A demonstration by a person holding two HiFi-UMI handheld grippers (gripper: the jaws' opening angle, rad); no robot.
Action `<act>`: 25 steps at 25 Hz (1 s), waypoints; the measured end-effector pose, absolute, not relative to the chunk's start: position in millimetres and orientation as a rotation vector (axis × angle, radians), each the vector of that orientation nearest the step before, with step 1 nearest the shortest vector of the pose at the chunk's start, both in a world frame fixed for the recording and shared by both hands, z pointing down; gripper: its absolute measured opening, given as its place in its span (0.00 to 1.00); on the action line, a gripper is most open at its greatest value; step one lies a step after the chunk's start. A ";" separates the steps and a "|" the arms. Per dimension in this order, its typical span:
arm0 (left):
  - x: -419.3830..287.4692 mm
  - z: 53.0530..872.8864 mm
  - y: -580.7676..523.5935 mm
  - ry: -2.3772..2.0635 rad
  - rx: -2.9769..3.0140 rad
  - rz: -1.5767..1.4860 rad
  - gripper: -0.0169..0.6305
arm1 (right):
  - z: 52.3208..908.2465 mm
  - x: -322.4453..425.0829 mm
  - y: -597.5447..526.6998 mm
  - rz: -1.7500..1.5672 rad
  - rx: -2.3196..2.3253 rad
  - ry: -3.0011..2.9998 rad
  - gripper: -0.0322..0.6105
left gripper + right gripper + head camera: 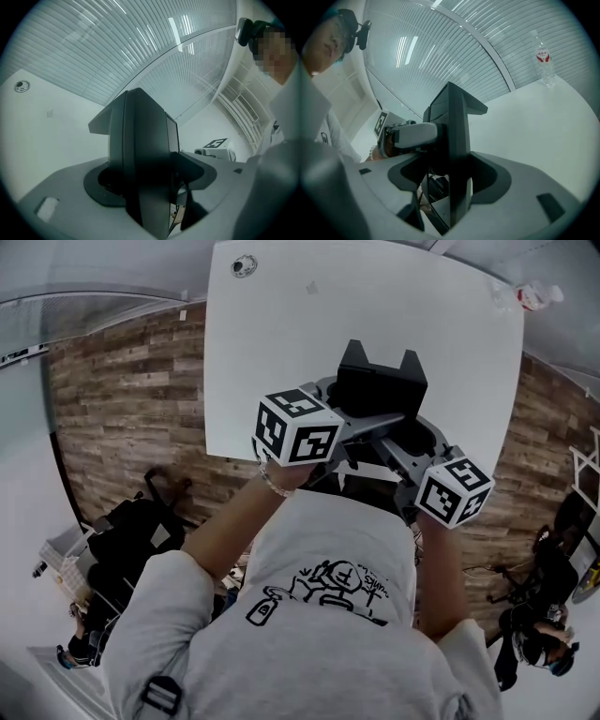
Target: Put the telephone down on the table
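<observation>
Both my claws, left [349, 420] and right [412, 439], pinch the phone [380, 381] from either side, holding it over the table's [281, 334] near edge. I judge it not yet down: lowering and letting go remain. A bottle [536, 296] stands at the far corner.

Matt black plastic on the angular black telephone [380, 381]. Smooth, matt grey plastic on the left tool [361, 423] and the right tool [408, 451]. Beneath both tools, a smooth white tabletop [281, 352] with a faint sheen. Well beyond the right tool, a glossy clear plastic bottle [543, 58]. Either side of the tools, rough-grained brown wooden plank floor [122, 399]. Behind the tools, soft matt grey cloth shirt [319, 652].
</observation>
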State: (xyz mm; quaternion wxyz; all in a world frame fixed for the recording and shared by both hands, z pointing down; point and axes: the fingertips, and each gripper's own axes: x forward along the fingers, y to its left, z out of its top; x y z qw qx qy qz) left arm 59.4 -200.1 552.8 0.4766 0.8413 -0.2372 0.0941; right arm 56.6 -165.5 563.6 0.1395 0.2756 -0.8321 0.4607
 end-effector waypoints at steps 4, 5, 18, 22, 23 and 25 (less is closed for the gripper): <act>59.4 573.6 -211.9 -0.570 2.048 0.242 0.56 | 583.8 55.9 -177.2 1.347 0.797 -2.392 0.45; 59.6 579.1 -214.7 -0.569 2.045 0.243 0.56 | 589.1 56.2 -180.0 1.351 0.798 -2.389 0.45; 69.1 633.2 -243.1 -0.543 2.028 0.274 0.56 | 641.4 64.2 -207.8 1.401 0.816 -2.339 0.45; 68.3 650.1 -247.3 -0.538 2.014 0.280 0.56 | 657.4 63.1 -211.9 1.418 0.818 -2.322 0.45; 67.9 653.7 -248.3 -0.537 2.010 0.281 0.56 | 660.9 62.8 -212.8 1.421 0.817 -2.318 0.45; 68.1 660.1 -250.0 -0.538 2.004 0.283 0.56 | 667.2 63.2 -214.5 1.424 0.816 -2.312 0.45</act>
